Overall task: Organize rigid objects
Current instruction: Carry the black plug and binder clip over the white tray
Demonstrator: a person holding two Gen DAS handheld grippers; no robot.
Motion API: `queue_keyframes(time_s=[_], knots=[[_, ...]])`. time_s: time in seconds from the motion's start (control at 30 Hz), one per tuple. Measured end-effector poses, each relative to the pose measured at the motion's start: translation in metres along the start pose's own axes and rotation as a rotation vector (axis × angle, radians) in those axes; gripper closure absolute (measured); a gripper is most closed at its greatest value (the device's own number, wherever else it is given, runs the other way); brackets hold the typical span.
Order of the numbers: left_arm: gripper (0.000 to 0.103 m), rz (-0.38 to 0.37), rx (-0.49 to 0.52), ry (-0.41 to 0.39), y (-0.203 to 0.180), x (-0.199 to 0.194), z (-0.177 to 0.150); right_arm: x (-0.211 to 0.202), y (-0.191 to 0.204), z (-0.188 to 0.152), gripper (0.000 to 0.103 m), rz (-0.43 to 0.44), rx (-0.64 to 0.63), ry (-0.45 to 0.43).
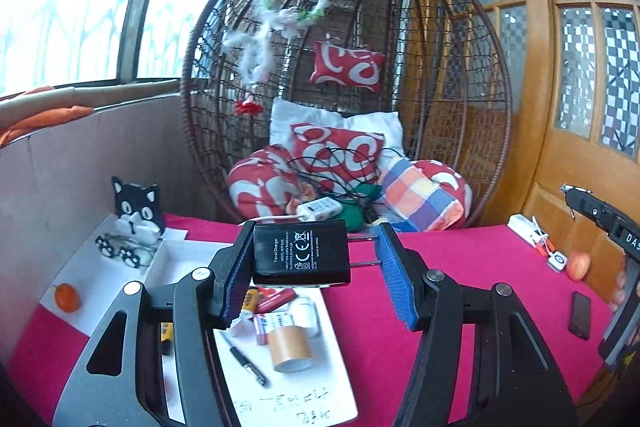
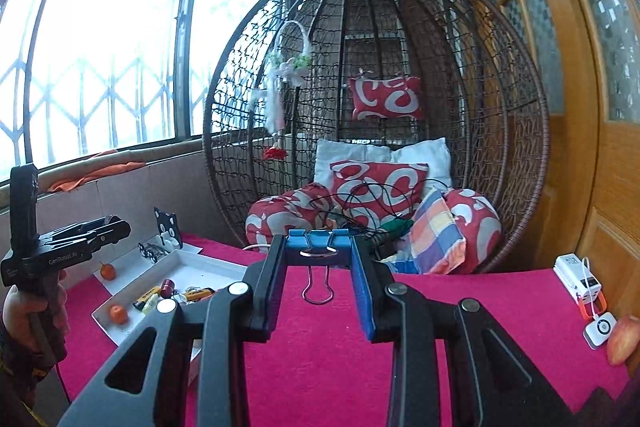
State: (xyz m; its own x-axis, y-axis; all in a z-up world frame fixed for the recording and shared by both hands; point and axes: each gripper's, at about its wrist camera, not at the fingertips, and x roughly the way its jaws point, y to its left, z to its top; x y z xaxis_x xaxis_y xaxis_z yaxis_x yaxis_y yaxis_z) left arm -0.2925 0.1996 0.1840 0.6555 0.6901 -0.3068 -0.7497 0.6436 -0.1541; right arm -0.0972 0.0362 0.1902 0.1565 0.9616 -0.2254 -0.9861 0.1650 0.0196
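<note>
**Both tongs loaded above the red counter**

A brown wicker hanging chair piled with red-and-white cushions fills the space behind the far edge of the counter, which is covered in a magenta cloth. Near the counter's left edge lies a white tray with small items in it, among them an orange fruit and what look like batteries. In the left wrist view a brown tape roll and a black pen rest on a white sheet close to the near edge, with a black-and-white cat figure at the far left corner. By the right edge sit a white power bank and an apple.

The left tongs stand about half open and clamp a black travel charger lengthwise: its body presses on the left pad and its two metal prongs meet the right pad, the charger lifted clear of the counter.

The right tongs are drawn narrow, pinching a blue binder clip by its body at the fingertips, its wire handle hanging down above the cloth.
</note>
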Motion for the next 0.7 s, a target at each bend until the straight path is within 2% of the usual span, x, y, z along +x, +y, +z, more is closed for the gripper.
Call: queue_keyframes(time_s=[0.7], knots=[[0.044, 0.088, -0.090, 0.063, 0.047, 0.003, -0.020, 0.051, 0.052, 0.011, 0.073, 0.135, -0.067, 0.062]])
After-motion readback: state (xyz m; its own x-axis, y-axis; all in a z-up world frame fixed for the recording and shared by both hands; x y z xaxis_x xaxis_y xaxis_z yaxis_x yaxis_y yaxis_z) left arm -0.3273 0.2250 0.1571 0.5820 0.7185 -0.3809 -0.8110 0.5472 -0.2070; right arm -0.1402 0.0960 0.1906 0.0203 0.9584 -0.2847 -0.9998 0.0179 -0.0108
